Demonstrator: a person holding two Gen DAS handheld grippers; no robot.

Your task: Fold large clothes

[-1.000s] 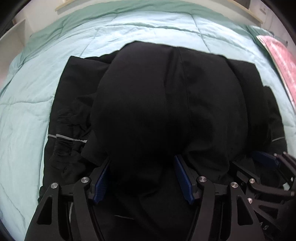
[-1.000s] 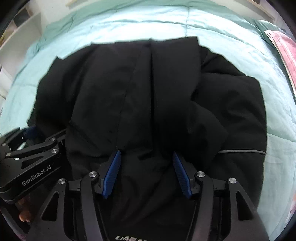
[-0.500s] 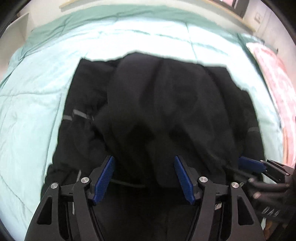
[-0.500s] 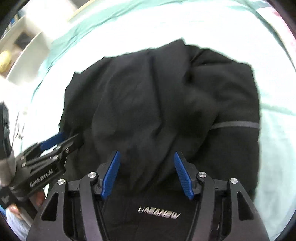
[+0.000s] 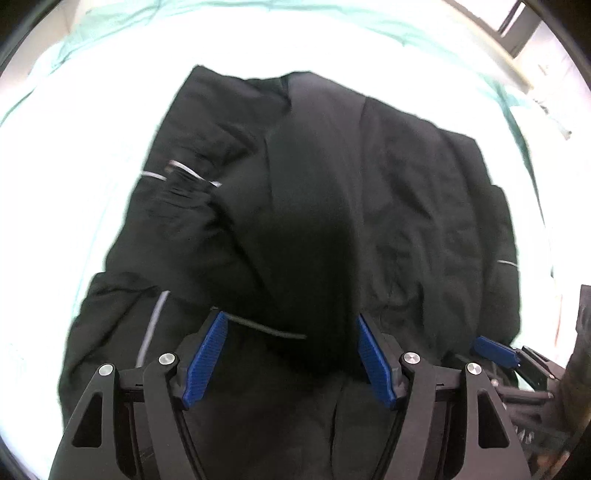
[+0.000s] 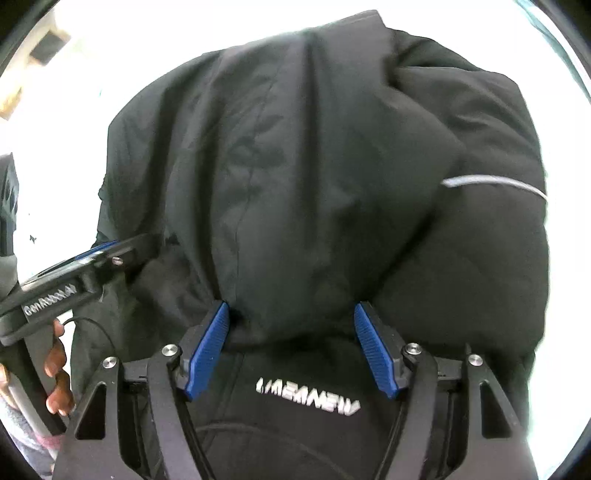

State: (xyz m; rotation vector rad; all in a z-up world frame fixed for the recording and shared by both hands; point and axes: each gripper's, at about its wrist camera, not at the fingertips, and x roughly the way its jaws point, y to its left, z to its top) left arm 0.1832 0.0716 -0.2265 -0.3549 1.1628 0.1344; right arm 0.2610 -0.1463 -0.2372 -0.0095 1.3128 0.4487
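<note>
Jacket (image 5: 332, 206) lies bunched on bed (image 5: 74, 155), beneath both grippers. Left gripper (image 5: 291, 354) and right gripper (image 6: 291, 347) jaws apart, just been opening; fabric sits between pads, unclamped.

The bedding (image 5: 74, 155) under everything is a pale mint quilt, so overexposed in both views that most of it reads as plain white; its green tint survives only along the far edge in the left wrist view, where faint stitched seams cross it. Beyond that far edge a light wooden rail (image 5: 491, 48) runs diagonally at the upper right, and behind it stands a dark window frame (image 5: 517, 26). In the right wrist view the upper left corner holds a pale shelf unit (image 6: 33, 62) with one dark opening, blurred and too washed out to tell what it contains.
</note>
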